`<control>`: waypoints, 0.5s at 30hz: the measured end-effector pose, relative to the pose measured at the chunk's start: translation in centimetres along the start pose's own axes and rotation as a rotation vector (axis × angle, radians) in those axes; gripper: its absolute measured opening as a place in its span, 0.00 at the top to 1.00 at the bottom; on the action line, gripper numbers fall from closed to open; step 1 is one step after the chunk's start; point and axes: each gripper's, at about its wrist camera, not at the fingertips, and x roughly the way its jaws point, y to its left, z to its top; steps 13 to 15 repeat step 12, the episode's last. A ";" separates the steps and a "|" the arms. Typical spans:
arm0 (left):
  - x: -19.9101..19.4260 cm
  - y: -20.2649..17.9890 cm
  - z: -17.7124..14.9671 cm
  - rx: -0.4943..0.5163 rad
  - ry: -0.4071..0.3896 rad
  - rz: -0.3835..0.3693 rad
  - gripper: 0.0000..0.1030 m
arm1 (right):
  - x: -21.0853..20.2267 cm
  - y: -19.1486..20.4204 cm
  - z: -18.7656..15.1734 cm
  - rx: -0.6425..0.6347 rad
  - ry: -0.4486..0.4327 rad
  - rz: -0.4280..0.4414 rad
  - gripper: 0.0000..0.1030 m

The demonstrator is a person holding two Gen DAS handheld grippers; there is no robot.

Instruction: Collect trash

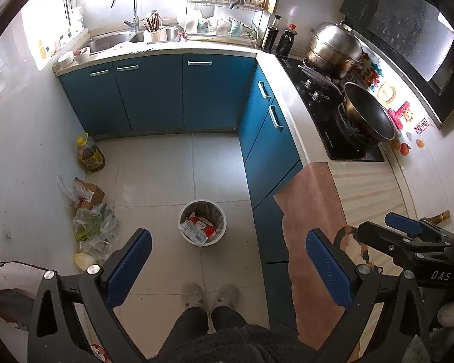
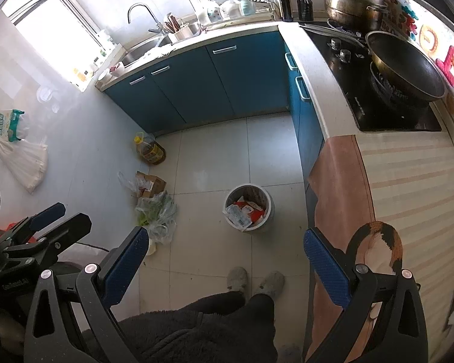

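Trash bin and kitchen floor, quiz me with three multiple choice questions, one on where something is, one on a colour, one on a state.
1. Where is the trash bin?
A. on the tiled floor
B. on the counter
C. in the sink

2. What colour are the cabinet doors?
A. white
B. blue
C. red

3. What state is the left tool in?
A. shut on a wrapper
B. shut on nothing
C. open, holding nothing

Answers: 1 A, the bin stands on the tiles in front of the person's slippers. 2 B, every door under the counter is blue. 3 C, its blue pads stand wide apart with only floor between them.
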 end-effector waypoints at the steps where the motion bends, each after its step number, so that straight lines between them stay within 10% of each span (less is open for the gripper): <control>1: 0.0 -0.1 -0.1 -0.003 0.001 0.000 0.00 | 0.0 0.0 0.0 0.001 0.000 0.000 0.00; 15: -0.1 0.0 -0.7 -0.012 -0.003 -0.005 0.00 | 0.1 0.1 -0.1 0.003 0.001 -0.002 0.00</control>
